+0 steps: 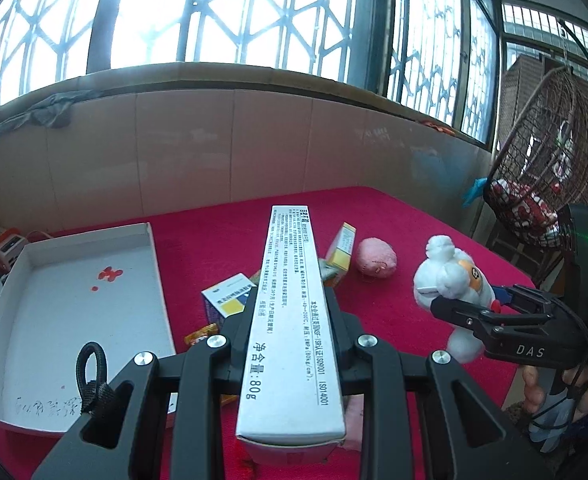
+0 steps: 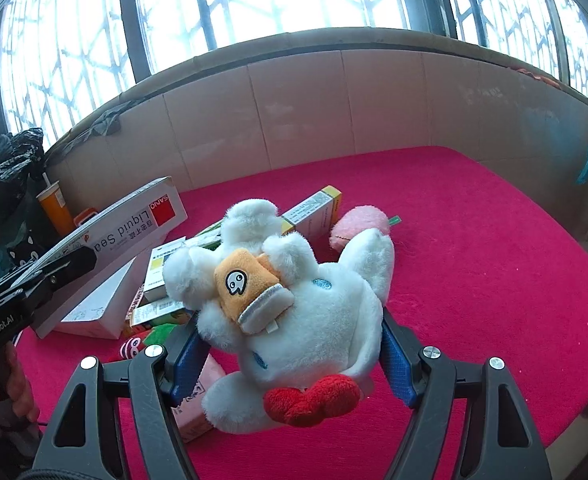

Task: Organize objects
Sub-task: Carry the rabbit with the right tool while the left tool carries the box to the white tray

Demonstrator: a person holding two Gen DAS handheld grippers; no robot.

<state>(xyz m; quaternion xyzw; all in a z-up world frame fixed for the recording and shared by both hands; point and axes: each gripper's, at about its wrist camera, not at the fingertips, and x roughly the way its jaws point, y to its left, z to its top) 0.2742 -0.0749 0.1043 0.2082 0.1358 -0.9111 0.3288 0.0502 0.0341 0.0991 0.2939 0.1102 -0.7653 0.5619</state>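
Carrying clutter off the red surface [image 2: 474, 240]: left gripper [image 1: 290, 344] fingers clenched on long white box [image 1: 290, 300], right gripper [image 2: 290, 356] fingers grasping plush toy [image 2: 294, 312]; next, lowering both into white tray [image 1: 150, 264] at left edge

The right hand-held gripper [image 2: 290, 354] clamps a white plush toy [image 2: 294, 320] between its blue pads [image 2: 394, 356], above the red desk [image 2: 474, 248]; the toy has an orange patch on its front and a red bow at the bottom; behind it lie a pink pouch [image 2: 360, 224] and several small boxes [image 2: 314, 212]; at left, the left hand-held gripper [image 2: 70, 264] holds a long white box [image 2: 134, 220], with an orange cup [image 2: 56, 208] behind it.
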